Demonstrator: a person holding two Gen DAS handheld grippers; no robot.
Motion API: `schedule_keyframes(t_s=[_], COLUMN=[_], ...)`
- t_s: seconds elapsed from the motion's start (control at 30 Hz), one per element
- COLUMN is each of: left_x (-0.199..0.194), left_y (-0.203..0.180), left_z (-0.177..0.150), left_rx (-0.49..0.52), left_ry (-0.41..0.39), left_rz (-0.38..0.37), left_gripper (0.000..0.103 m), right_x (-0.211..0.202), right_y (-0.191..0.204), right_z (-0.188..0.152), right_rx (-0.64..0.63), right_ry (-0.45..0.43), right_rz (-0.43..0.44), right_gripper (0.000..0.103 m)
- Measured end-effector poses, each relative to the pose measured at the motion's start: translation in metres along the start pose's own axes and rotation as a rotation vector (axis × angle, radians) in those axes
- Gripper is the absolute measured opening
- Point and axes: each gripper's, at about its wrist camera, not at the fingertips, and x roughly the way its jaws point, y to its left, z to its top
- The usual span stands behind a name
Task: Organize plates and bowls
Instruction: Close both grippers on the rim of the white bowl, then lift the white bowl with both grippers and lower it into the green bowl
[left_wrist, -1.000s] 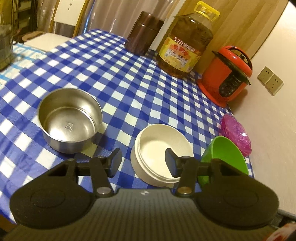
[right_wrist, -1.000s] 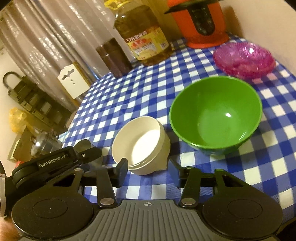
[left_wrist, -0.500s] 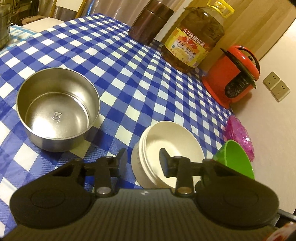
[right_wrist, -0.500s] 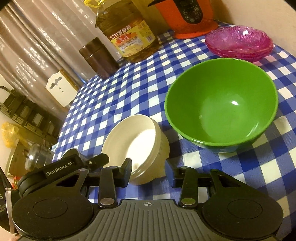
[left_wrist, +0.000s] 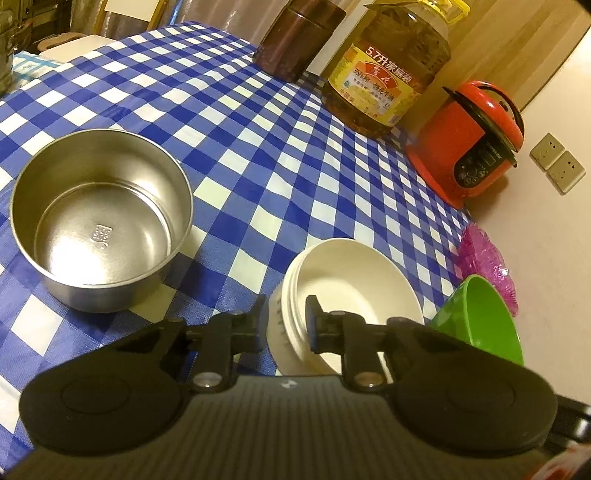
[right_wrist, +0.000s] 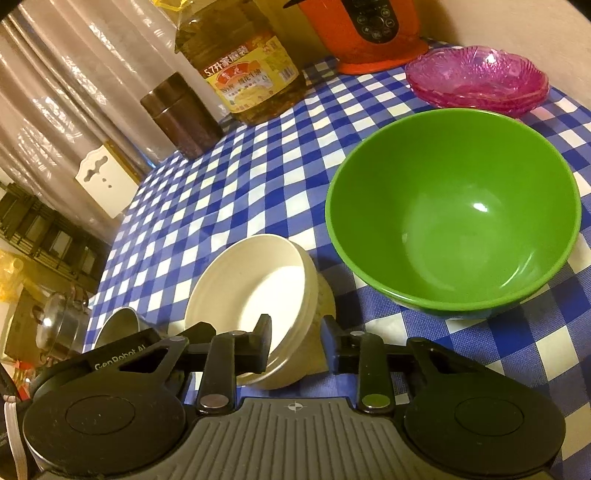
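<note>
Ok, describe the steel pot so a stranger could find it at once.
On the blue checked tablecloth, look at the near side, left of the stacked cream bowls. The steel pot stands there alone, empty. It is the only shiny metal vessel, straight-walled, with a stamp on its bottom.

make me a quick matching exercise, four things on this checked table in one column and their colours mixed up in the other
Things:
1. pot
2. big bowl
3. rice cooker
4. glass dishes

Colours:
a. pink
b. green
c. silver
d. red

Pairs: 1-c, 2-b, 3-d, 4-a
</note>
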Motion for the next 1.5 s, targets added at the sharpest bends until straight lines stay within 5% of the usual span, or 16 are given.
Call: schedule_keyframes(t_s=[0.83, 1.5], left_x=[-0.063, -0.091], left_y=[-0.023, -0.095], left_z=[-0.016, -0.019], left_rx=[0.069, 0.155], left_ry=[-0.039, -0.085], left_rz=[0.056, -0.053], left_gripper=[0.014, 0.013], right_x=[-0.041, -0.119], right_y=[0.000, -0.020], right_z=[-0.005, 0.024], right_rx=[-0.018, 0.003], right_ry=[0.014, -0.101], right_rz=[0.060, 0.068], right_gripper=[0.018, 0.018])
